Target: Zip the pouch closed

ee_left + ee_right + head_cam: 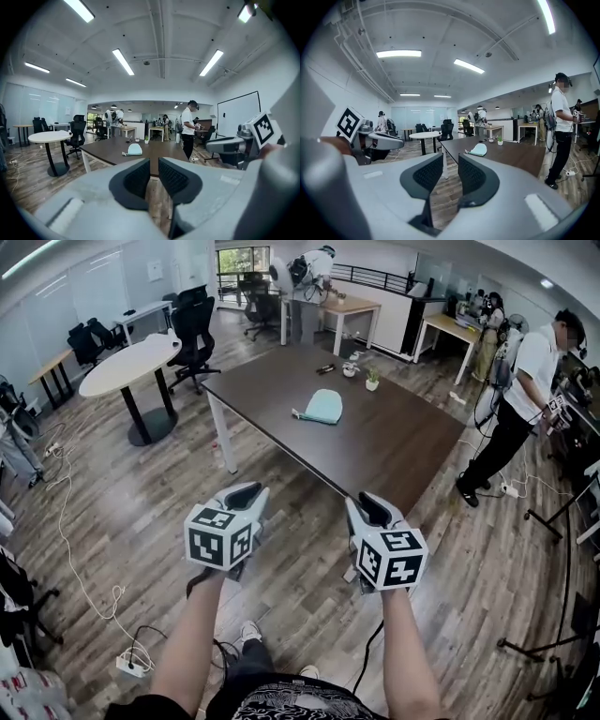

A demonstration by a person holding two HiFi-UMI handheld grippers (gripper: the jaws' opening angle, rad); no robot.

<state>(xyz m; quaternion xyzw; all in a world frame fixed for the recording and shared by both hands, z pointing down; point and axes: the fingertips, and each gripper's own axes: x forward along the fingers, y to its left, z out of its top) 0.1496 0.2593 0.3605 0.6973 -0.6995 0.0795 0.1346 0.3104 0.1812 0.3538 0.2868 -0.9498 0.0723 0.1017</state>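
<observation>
1. The pouch [323, 407] is pale mint, soft-looking, rounded along its far side and straighter along its near edge
2. It lies near the middle of the dark brown desk [403, 446], well apart from both tongs
3. The left tongs [154, 165] and the right tongs [450, 163] each stand slightly apart, empty, over the wooden floor [122, 521]

Two sets of tongs: left tongs [242, 495], right tongs [373, 510]. One dark bench [394, 442], with one pale blue pouch [323, 407] and one small potted plant [372, 381]. One round white table [131, 364].
</observation>
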